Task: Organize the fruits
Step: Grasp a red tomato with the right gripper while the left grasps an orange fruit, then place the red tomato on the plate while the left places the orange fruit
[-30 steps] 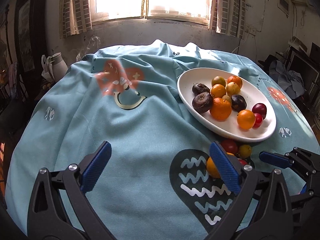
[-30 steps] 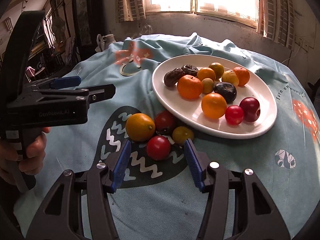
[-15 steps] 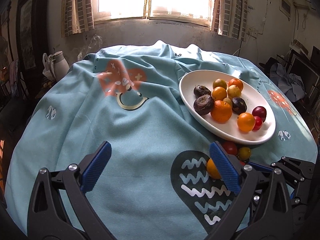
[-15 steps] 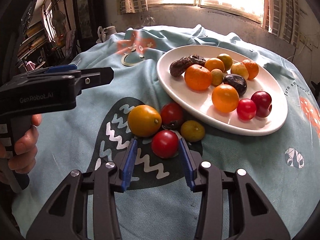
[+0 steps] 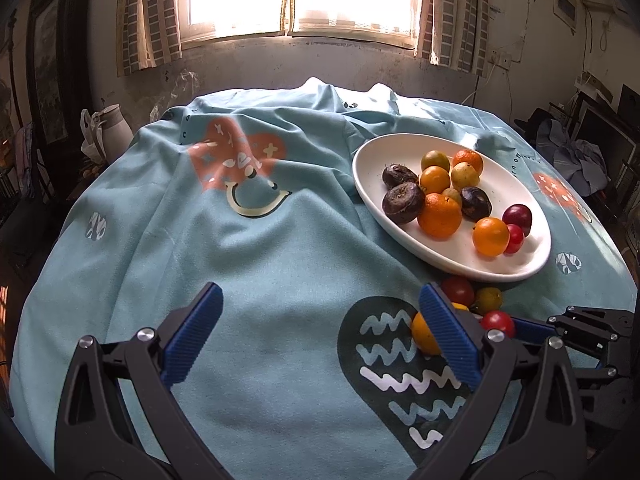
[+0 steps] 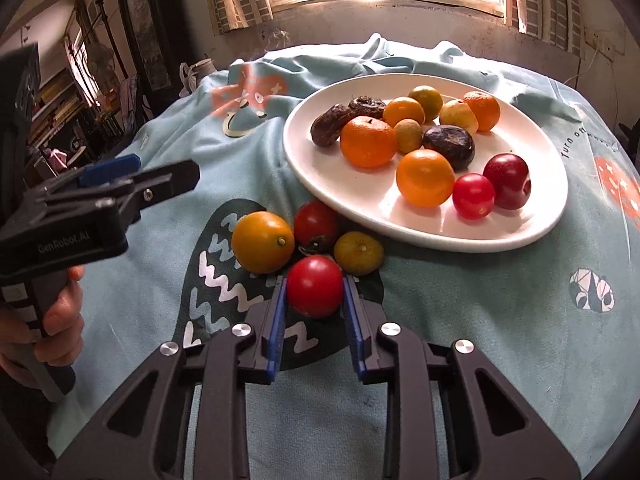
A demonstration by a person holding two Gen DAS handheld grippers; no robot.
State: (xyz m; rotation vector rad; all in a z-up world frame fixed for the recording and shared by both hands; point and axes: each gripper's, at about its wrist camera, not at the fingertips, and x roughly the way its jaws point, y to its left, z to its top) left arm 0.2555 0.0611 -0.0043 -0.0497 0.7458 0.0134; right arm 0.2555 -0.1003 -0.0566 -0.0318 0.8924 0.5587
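A white oval plate (image 6: 332, 184) (image 5: 372, 184) on the blue tablecloth holds several oranges, dark fruits and red fruits. In front of it lie a yellow-orange fruit (image 6: 262, 242), a dark red tomato (image 6: 316, 224), a greenish-yellow fruit (image 6: 359, 253) and a red tomato (image 6: 315, 286) (image 5: 497, 322). My right gripper (image 6: 314, 300) has its blue pads closed against both sides of the red tomato, which rests on the cloth. My left gripper (image 5: 320, 330) is open and empty over bare cloth left of the loose fruits; it also shows in the right wrist view (image 6: 138, 178).
A white kettle (image 5: 114, 126) stands beyond the table's far left edge. A window and wall lie behind the table. Clutter and dark furniture stand at both sides. The cloth (image 5: 256, 256) is wrinkled near the far edge.
My right gripper moved forward around the red tomato and its jaws narrowed from open to closed on it. The left gripper stayed open and barely shifted.
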